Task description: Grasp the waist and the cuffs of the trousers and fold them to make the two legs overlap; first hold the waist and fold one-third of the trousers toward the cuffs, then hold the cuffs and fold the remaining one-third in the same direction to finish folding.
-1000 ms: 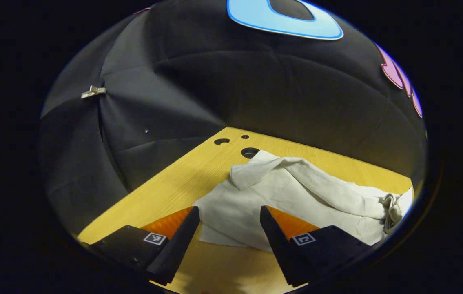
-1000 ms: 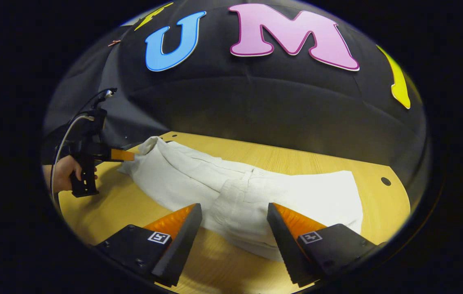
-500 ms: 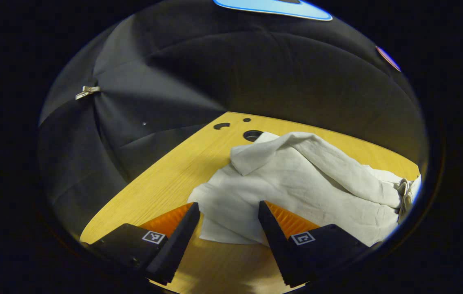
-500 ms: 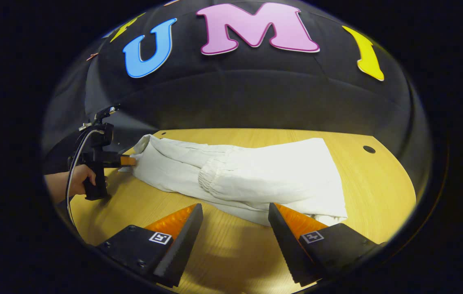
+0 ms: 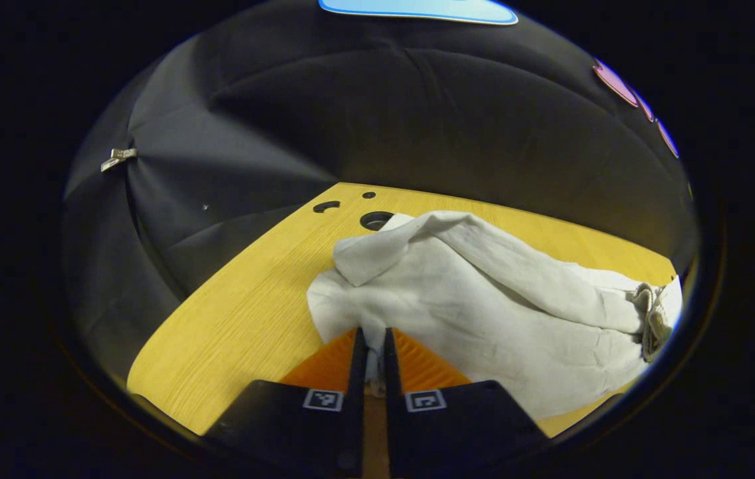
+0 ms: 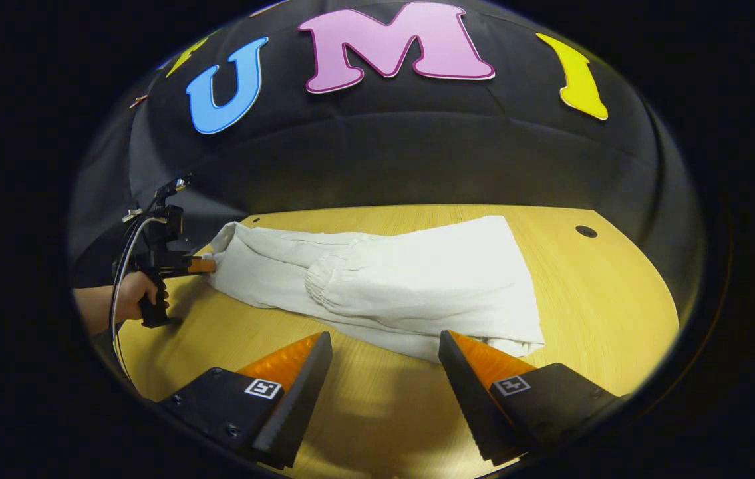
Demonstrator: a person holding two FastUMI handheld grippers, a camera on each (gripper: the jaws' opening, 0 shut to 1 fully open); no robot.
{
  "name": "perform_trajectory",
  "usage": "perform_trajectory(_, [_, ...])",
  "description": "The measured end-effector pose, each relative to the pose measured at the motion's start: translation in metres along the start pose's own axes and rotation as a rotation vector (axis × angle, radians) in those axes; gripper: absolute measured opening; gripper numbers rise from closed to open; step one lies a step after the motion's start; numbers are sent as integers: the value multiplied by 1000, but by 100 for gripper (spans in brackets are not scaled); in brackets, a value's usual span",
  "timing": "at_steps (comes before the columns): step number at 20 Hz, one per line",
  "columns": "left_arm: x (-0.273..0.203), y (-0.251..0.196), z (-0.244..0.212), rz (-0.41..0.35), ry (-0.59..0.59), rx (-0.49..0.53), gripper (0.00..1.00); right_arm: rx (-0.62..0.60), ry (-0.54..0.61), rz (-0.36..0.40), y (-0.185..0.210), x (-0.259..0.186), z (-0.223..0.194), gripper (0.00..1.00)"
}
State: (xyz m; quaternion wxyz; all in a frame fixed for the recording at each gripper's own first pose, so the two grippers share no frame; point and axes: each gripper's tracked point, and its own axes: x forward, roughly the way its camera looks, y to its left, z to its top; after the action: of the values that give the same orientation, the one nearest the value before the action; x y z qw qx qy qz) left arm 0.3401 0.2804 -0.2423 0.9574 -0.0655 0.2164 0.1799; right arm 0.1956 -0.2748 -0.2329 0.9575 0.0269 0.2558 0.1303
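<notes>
Left gripper view: left tongs (image 5: 371, 356) are clamped on the cuff edge of the trousers (image 5: 483, 299), which lie rumpled on the tabletop (image 5: 244, 313), cuff end partly turned over. Right gripper view: right tongs (image 6: 384, 362) stand apart above bare tabletop (image 6: 616, 293), just short of the trousers (image 6: 410, 279); a hand (image 6: 134, 293) holds the left tongs (image 6: 207, 265) at the far cuff end. The waist third looks already folded, so I judge the cuff fold is what remains.
</notes>
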Motion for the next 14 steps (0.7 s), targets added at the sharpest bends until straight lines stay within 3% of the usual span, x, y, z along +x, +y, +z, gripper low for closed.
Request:
perform_trajectory(3, [-3, -4, 0, -40, -8, -70, 6, -24, -1, -4, -7, -6, 2, 99])
perform_trajectory(8, [-18, -10, 15, -85, -49, -240, 6, -53, -12, -26, -30, -24, 16, 99])
perform_trajectory(14, [-61, -39, 86, -158, -198, -283, 5, -59, -17, -67, -68, -47, 36, 99])
